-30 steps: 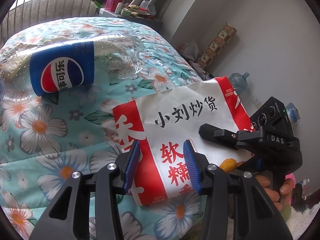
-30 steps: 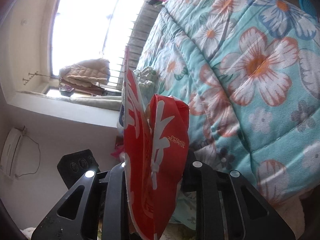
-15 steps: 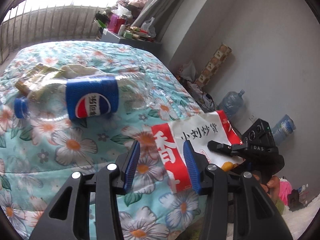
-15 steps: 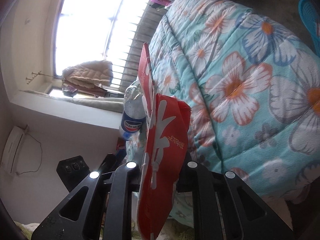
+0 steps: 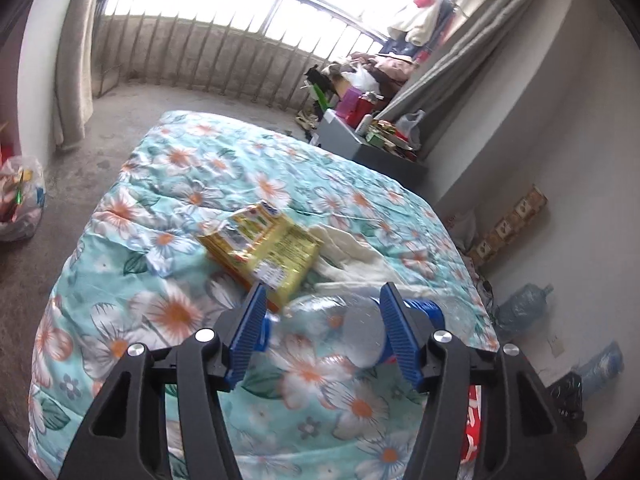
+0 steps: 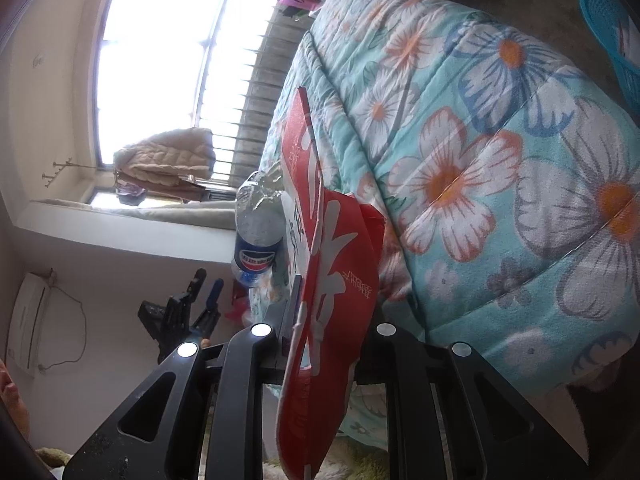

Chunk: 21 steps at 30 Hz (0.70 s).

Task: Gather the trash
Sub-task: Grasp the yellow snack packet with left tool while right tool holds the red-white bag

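Observation:
A clear plastic Pepsi bottle (image 5: pixel 340 324) with a blue label lies on the floral quilt (image 5: pixel 168 312). My left gripper (image 5: pixel 324 328) is open, its blue pads (image 5: pixel 250 328) either side of the bottle from above, apart from it. A yellow snack wrapper (image 5: pixel 264 248) and a white crumpled cloth (image 5: pixel 356 260) lie just beyond. My right gripper (image 6: pixel 332 312) is shut on a red and white snack bag (image 6: pixel 320 320), held at the bed's edge. The bottle (image 6: pixel 256 236) and the left gripper (image 6: pixel 192 312) show in the right wrist view.
A plastic bag of rubbish (image 5: pixel 20 200) sits on the floor at the left. A cluttered grey cabinet (image 5: pixel 360 136) stands beyond the bed. Water jugs (image 5: pixel 520 308) stand by the right wall. A blue basket (image 6: pixel 612 24) is on the floor beyond the bed.
My left gripper has lifted and pulled back from the red bag, and now looks down over the bottle. The right gripper has kept hold of the bag and drawn slightly away from the bed.

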### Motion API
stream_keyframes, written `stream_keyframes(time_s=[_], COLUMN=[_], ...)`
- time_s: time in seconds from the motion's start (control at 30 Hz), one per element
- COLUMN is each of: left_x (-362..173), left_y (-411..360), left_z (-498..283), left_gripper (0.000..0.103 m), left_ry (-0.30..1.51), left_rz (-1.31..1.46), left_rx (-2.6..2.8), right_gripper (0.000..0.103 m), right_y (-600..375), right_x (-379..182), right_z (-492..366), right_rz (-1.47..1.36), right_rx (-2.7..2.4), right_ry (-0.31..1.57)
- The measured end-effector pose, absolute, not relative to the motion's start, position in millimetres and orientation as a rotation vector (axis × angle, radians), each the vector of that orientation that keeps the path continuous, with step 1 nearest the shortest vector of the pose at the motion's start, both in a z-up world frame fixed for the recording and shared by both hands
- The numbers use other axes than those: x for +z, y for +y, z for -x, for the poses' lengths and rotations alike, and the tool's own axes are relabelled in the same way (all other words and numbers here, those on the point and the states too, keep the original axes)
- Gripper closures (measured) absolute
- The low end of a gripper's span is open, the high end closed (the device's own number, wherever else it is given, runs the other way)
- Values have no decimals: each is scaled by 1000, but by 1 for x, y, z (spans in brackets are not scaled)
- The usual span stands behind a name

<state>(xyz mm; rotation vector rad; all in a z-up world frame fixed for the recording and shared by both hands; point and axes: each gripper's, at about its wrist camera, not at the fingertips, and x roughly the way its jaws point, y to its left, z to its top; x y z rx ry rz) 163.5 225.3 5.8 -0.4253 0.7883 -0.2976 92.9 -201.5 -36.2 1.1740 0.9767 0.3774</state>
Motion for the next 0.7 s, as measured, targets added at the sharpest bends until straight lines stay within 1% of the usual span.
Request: stream_keyframes(time_s=[0.2,0.33,0.4,0.5,0.53,0.57,0.6,0.7], left_x=[-42,-68,-75,-72,-72,-71,-71,-67], left_y=[285,298,297,292,290,288,286,284], left_z=[-225,-244,-245,-242,-241,-240,-240,-241], left_gripper=[46,47,49,59,64,72,77,84], left_ry=[941,1007,1018,995,994,994,992,971], left_rz=[746,890,907,897,894,883,870,856], left_rx=[-253,-266,-260,-287,-289,-286,-282,-287], right_gripper=[86,86,86,85,85,85,85,85], right_y=[-203,-202,-202,-209,-210,-211,-212,-211], right_x=[-34,-33,-33,-35,-35,-36,-37,-36], right_z=[-94,-98,-97,-90,-89,-87,-87,-87], right_rz=[-1175,-1174,-1179,-1189,-1190,-1191,-1190,-1192], right_rx=[361,349,346,344,345,345,343,343], right_ry=[987,991,993,995,994,993,994,994])
